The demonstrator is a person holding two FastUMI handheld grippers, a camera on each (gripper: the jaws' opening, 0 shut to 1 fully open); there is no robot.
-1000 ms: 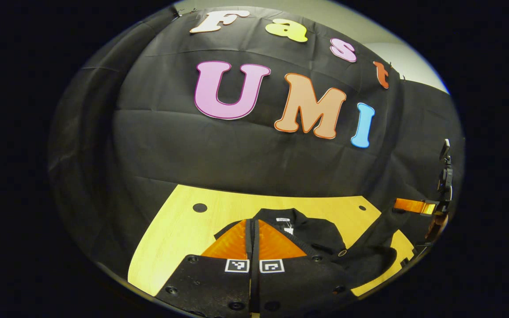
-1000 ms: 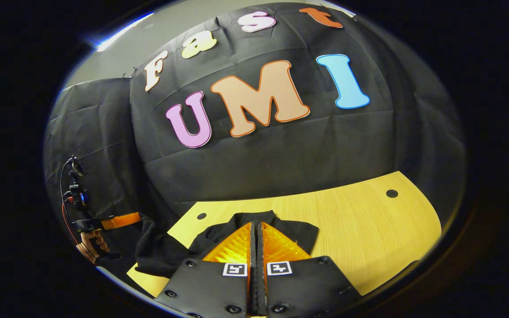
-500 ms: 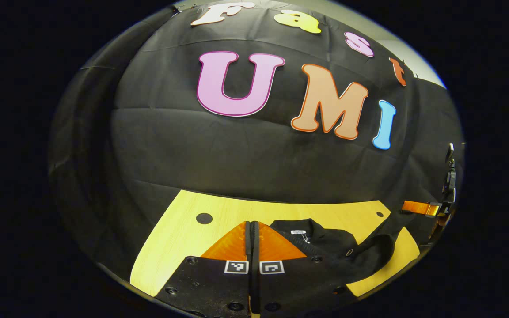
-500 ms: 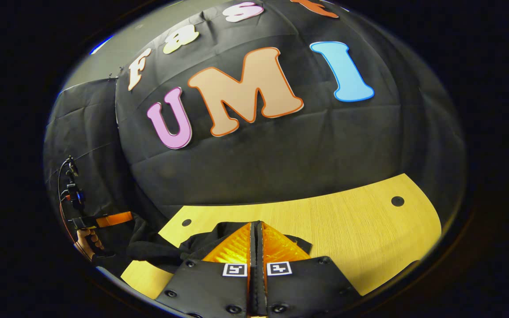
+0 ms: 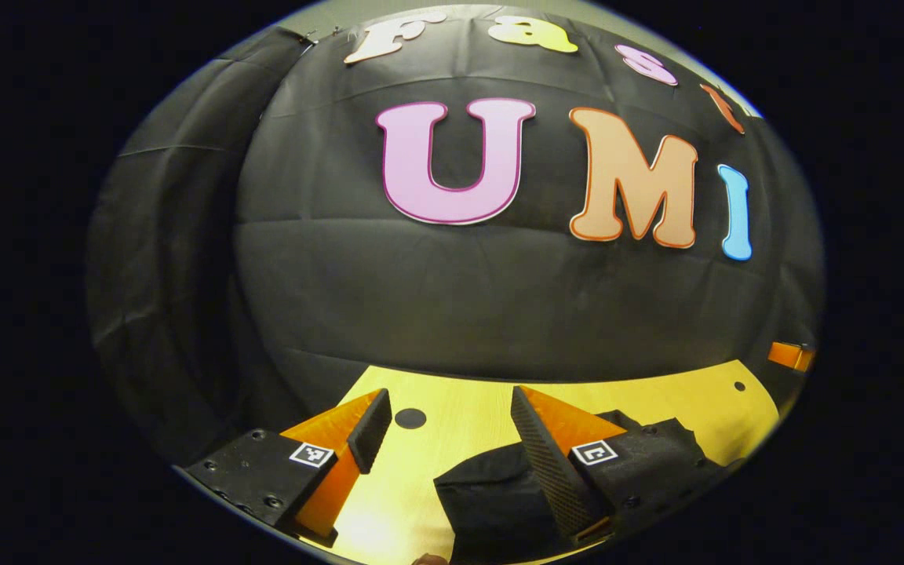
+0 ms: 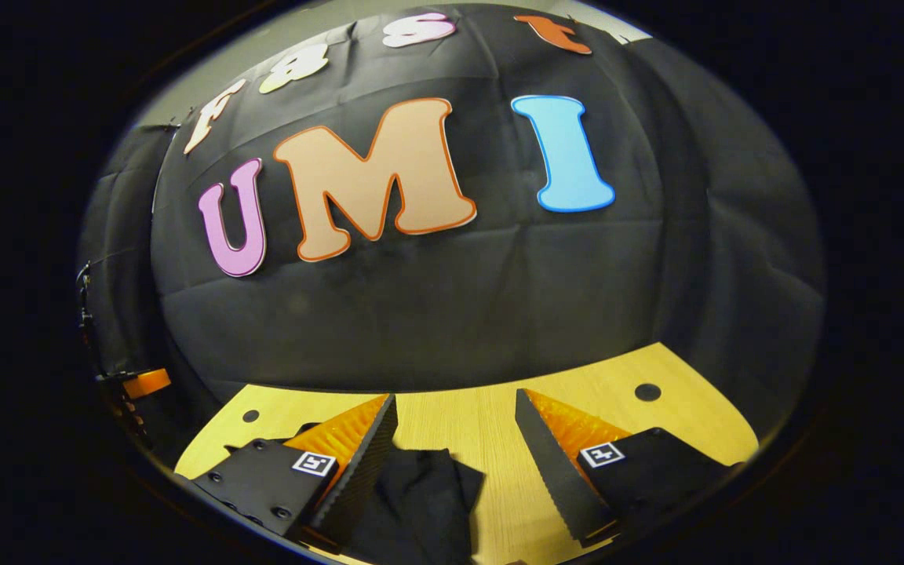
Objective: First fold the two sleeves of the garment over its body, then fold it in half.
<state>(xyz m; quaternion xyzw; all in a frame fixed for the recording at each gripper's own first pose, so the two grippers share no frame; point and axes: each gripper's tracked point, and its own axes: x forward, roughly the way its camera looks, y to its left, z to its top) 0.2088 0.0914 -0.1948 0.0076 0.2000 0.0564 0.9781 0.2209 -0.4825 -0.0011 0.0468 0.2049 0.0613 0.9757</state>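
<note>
Both my tongs have sprung apart since half a second ago, letting the black garment (image 5: pixel 491 494) drop. It lies bunched on the yellow bench (image 5: pixel 452 408), toward its near edge, perhaps folded. My left gripper (image 5: pixel 452 428) gapes wide, holding nothing; my right gripper (image 6: pixel 456 431) likewise, cloth (image 6: pixel 421 494) below its left finger. Black wall cloth (image 5: pixel 436 298) hangs behind.

Dim booth, overhead light glaring off the yellow table (image 5: pixel 452 439), fisheye bending the edges, black garment (image 6: pixel 421 502) losing detail in shadow.
</note>
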